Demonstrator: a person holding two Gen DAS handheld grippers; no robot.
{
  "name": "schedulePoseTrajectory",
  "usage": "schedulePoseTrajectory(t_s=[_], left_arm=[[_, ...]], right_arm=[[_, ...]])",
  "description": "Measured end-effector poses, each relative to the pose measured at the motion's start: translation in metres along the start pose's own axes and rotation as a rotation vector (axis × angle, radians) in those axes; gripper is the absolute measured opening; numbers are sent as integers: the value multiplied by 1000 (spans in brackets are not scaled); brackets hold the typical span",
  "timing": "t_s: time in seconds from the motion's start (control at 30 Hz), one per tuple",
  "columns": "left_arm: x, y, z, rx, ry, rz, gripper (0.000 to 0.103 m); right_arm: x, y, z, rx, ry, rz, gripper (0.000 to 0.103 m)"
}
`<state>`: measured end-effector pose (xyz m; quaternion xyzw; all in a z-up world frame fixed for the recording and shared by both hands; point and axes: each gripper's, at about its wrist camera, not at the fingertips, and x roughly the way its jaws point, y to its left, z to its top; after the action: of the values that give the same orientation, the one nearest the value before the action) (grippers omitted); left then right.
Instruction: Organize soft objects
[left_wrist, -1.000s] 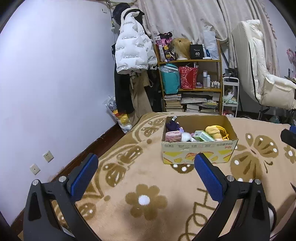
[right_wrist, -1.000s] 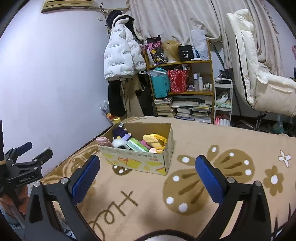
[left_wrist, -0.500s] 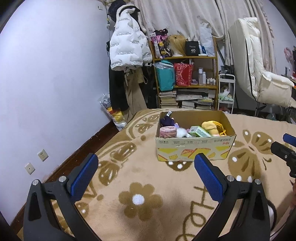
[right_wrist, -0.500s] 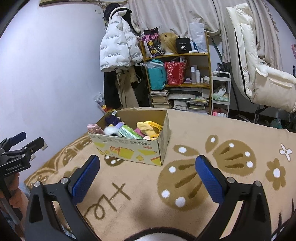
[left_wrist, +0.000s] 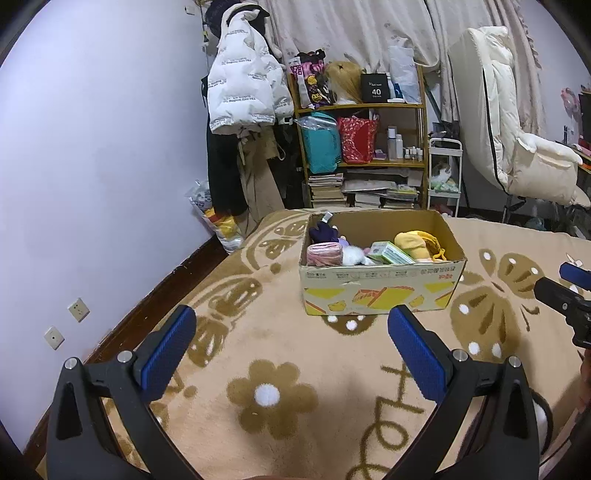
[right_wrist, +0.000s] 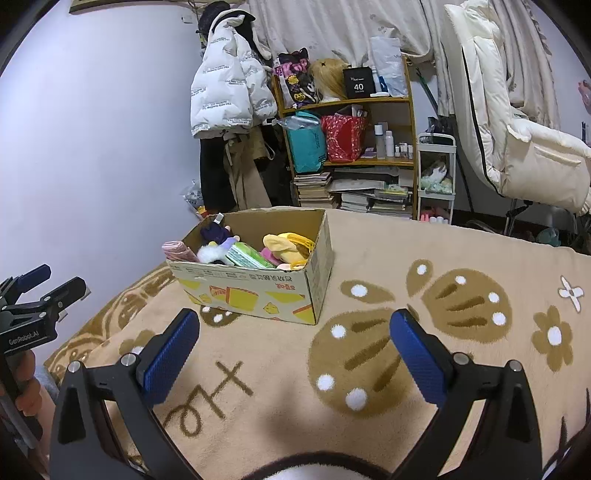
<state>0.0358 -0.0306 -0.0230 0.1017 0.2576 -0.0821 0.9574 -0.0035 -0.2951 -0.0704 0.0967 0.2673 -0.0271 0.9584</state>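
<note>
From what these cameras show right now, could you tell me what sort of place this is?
Most likely a lived-in bedroom at home. A plush patterned blanket covers what seems to be a bed, a white puffer jacket hangs by the wall, and a wooden shelf holds bags, bottles and stacked books.

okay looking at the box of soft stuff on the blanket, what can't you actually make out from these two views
- Cardboard box bottom layer: hidden by the top items and near wall, both views.
- Pink roll: lower half behind the box wall, left wrist view.
- White-and-black object: cut off by the bottom edge, right wrist view.
- Right gripper: cut off at the left wrist view's right edge.
</note>
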Motion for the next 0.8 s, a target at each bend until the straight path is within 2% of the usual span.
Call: schedulePoseTrajectory(t_s=[0.8], left_arm=[[6,-1,-1,22,20,2,103]], right_arm=[[0,-1,0,-1,3,2,103]])
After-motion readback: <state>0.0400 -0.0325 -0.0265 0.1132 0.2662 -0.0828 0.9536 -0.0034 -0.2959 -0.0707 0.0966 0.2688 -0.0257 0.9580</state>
